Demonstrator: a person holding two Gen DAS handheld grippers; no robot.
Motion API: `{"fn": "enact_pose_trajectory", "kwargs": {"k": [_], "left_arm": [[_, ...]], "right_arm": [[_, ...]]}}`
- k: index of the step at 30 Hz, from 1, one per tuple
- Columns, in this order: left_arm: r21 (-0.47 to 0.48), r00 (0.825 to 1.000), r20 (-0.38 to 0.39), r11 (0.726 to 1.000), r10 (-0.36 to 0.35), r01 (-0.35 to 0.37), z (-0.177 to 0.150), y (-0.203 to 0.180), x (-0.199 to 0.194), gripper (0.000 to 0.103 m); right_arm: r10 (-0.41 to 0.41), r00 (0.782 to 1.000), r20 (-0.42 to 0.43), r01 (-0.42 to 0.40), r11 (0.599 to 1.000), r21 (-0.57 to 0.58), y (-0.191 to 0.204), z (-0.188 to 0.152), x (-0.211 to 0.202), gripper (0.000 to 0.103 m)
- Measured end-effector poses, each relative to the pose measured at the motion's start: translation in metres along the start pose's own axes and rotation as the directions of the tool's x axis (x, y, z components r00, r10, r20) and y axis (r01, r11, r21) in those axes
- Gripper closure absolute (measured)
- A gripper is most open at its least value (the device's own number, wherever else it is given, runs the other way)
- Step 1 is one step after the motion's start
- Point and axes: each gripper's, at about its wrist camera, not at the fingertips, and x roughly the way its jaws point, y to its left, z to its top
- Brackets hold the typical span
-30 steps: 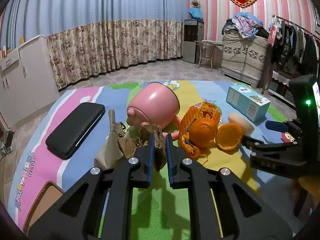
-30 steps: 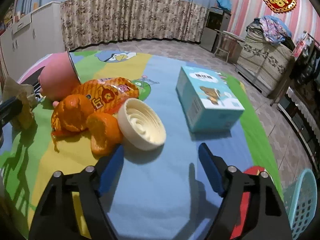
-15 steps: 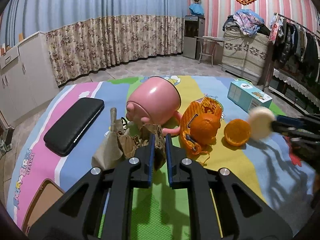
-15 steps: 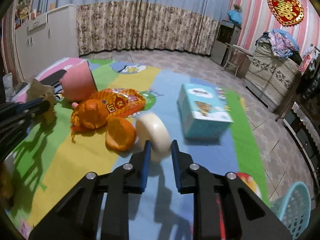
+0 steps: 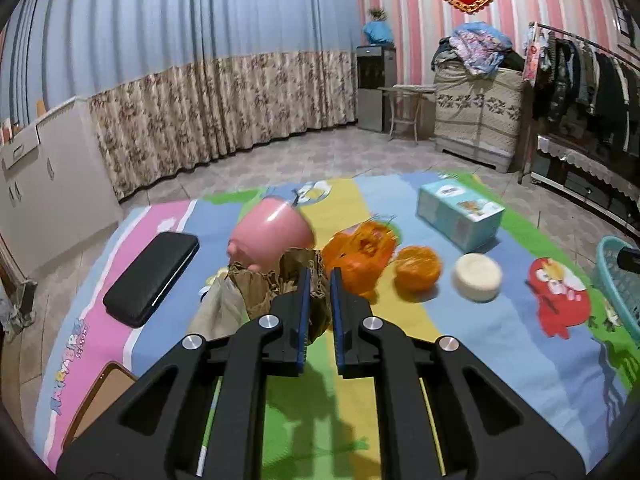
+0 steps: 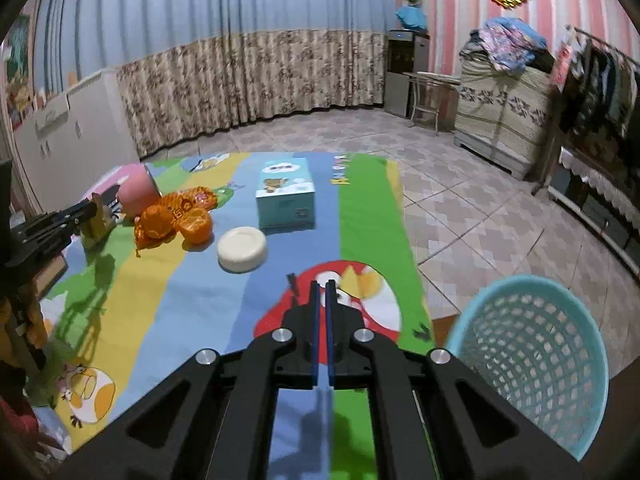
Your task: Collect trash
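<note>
Left gripper (image 5: pixel 319 276): right up front, jaws pinching a wad of crumpled brown paper (image 5: pixel 264 288), held just above the colourful cartoon tablecloth (image 5: pixel 460 360).
Right gripper (image 6: pixel 322 284): jaws pressed together with nothing between them, hanging over the red bird print near the table's right edge.
Wastebasket (image 6: pixel 532 356): teal mesh, mouth open, down beside the table edge to the right of the right gripper.
White round lid (image 6: pixel 242 249): lying flat on the blue stripe, apart from both grippers, just in front of the tissue box (image 6: pixel 285 192).
Orange peel (image 5: pixel 418 269): one cupped piece sits just left of the lid; next to it a second peel lump rests on an orange snack wrapper (image 5: pixel 360 254).
Pink cup (image 5: pixel 272 236): tipped on its side right behind the brown paper, touching the wrapper pile or nearly so.
Black case (image 5: pixel 152 278): flat on the pink stripe, far left, well apart from the trash.
Far back: floral curtain (image 5: pixel 224 100) along the wall.
</note>
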Motion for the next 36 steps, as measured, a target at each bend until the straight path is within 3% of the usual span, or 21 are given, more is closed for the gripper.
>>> {"fn": "enact_pose_trajectory", "kwargs": {"k": [8,16,22,23,24,26,34,36], "left_arm": [[0.013,0.999,0.001,0.999,-0.033,0.033,0.002,-0.029,-0.021,0.094],[0.030,0.999,0.009,0.998,-0.050,0.050,0.002,-0.048,-0.032,0.094],[0.019,0.999,0.026,0.999,-0.046,0.046,0.005,-0.041,-0.039,0.094],[0.018,0.999,0.030,0.999,-0.044,0.043,0.005,-0.038,-0.038,0.094],[0.012,0.998,0.039,0.999,-0.040,0.040,0.004,-0.033,-0.038,0.094],[0.000,0.999,0.035,0.999,-0.033,0.033,0.001,-0.023,-0.033,0.094],[-0.023,0.996,-0.078,0.999,-0.031,0.029,-0.027,0.022,0.005,0.092],[-0.023,0.995,-0.102,1.000,-0.019,0.016,-0.035,0.030,0.008,0.081]], "right_arm": [[0.057,0.998,-0.002,-0.057,0.995,0.078,-0.034,-0.014,0.002,0.100],[0.069,0.998,-0.007,-0.068,0.994,0.082,-0.040,-0.019,0.003,0.100],[0.078,0.996,-0.033,-0.075,0.993,0.092,-0.032,-0.025,0.016,0.099],[0.072,0.997,-0.034,-0.068,0.994,0.088,-0.026,-0.025,0.018,0.092],[0.066,0.997,-0.036,-0.063,0.995,0.079,-0.020,-0.024,0.021,0.069],[0.053,0.998,-0.018,-0.052,0.997,0.052,-0.003,-0.022,0.026,0.038],[0.054,0.995,-0.082,-0.059,0.996,-0.061,0.055,-0.007,0.079,0.033],[0.028,0.995,-0.096,-0.038,0.994,-0.101,0.067,-0.004,0.096,0.028]]}}
